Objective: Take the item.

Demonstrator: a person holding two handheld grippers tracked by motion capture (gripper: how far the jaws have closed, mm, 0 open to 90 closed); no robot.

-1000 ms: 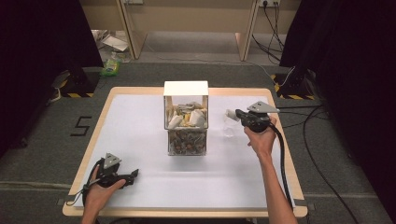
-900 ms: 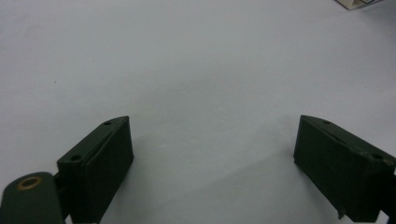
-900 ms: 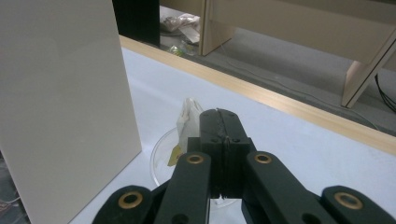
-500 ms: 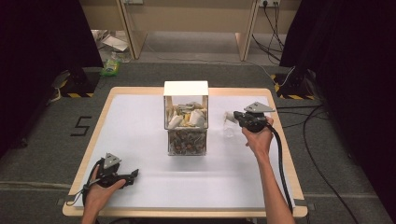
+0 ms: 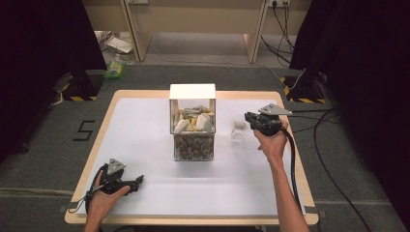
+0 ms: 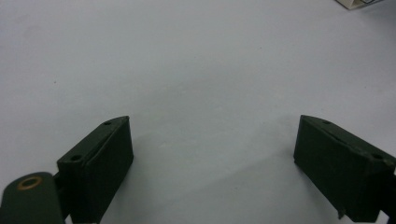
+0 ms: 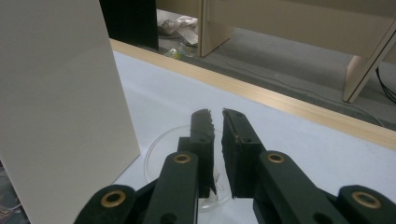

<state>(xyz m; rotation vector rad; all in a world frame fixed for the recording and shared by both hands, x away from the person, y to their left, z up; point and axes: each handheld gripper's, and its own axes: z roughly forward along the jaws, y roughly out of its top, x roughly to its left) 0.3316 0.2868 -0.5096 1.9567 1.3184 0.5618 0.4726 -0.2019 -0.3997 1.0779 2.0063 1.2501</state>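
Right gripper (image 5: 248, 117): jaws nearly closed, pinching a small pale piece (image 7: 215, 178), now lowering over the clear dish (image 5: 237, 137) beside the clear box (image 5: 192, 126) on the bench (image 5: 145, 145); earlier it was hovering slightly higher, so release into the dish is likely nearing. Left gripper (image 5: 139, 180): jaws standing wide apart, holding nothing, resting unchanged at the near-left bench edge.

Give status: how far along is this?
Done: nothing sure; the dish looks bare. In hand: right gripper is over it, jaws nearly shut on a small pale piece. Left to do: box holds many more; left gripper sits open, idle.
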